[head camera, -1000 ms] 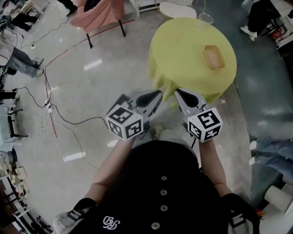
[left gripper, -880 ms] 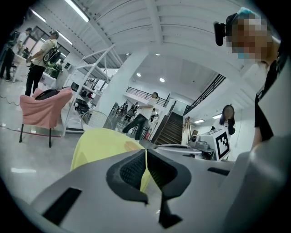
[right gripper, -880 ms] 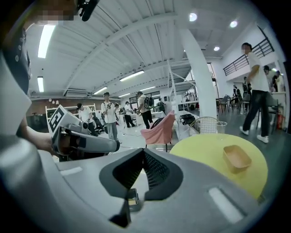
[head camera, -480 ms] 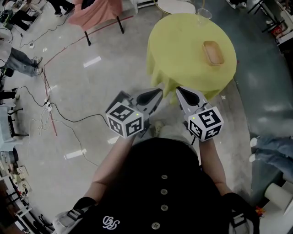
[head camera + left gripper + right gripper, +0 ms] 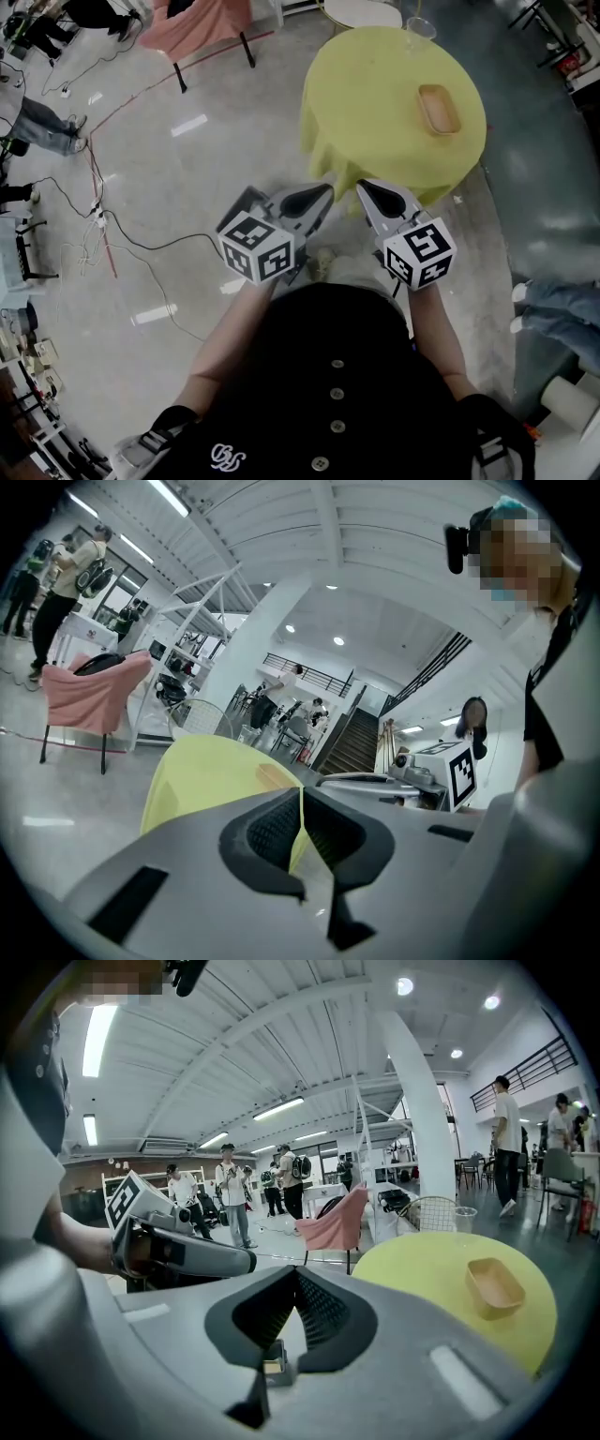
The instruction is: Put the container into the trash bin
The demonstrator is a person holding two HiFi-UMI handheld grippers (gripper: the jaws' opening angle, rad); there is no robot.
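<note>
Negligible movement: left gripper, right gripper clenched empty. Shallow tan rectangular container looks light, stiff; pinch one rim.

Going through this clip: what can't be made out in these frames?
Trash bin: none identifiable in any view; the wire thing beyond the table in the right gripper view is too small to tell.
Container: in the left gripper view, mostly hidden behind the left tongs.
Under the table: hidden by the yellow cloth in the head view.
</note>
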